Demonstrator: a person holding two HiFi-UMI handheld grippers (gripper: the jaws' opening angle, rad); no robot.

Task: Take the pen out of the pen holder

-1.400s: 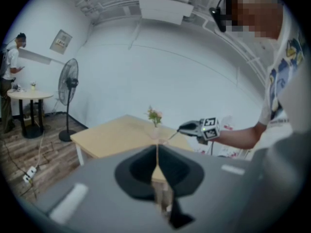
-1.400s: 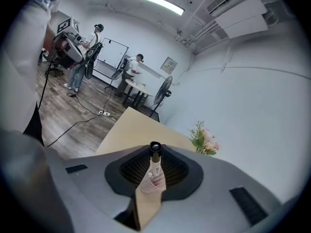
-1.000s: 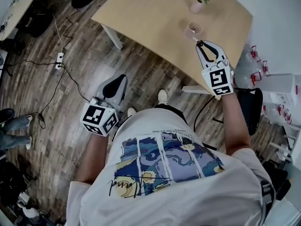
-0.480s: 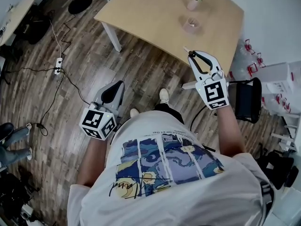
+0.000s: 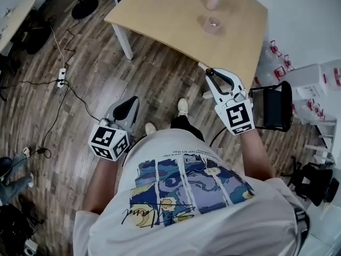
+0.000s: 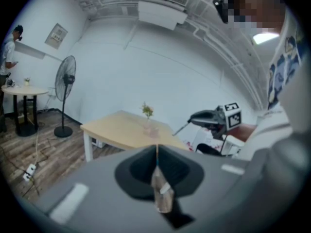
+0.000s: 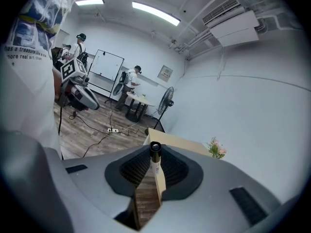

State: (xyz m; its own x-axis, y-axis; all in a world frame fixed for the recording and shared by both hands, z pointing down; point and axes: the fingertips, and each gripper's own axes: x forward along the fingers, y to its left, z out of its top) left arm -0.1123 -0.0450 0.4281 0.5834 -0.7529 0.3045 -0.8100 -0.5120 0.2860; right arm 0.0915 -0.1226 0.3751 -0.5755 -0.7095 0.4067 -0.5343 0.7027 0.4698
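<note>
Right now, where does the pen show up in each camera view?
Head view: pen sticks out of the right gripper, right of centre.
Left gripper view: pen right of centre, jutting from that gripper.
Right gripper view: pen at centre, between the jaws.
Shared landmark: the flower vase.

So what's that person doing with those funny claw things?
The person is standing on the wood floor, back from the table, with a gripper in each hand. The right gripper is clamped on a pen, which is already out of the pen holder. The holder stands on the table near a small vase of flowers. The left gripper is shut with nothing in it, held low over the floor.
</note>
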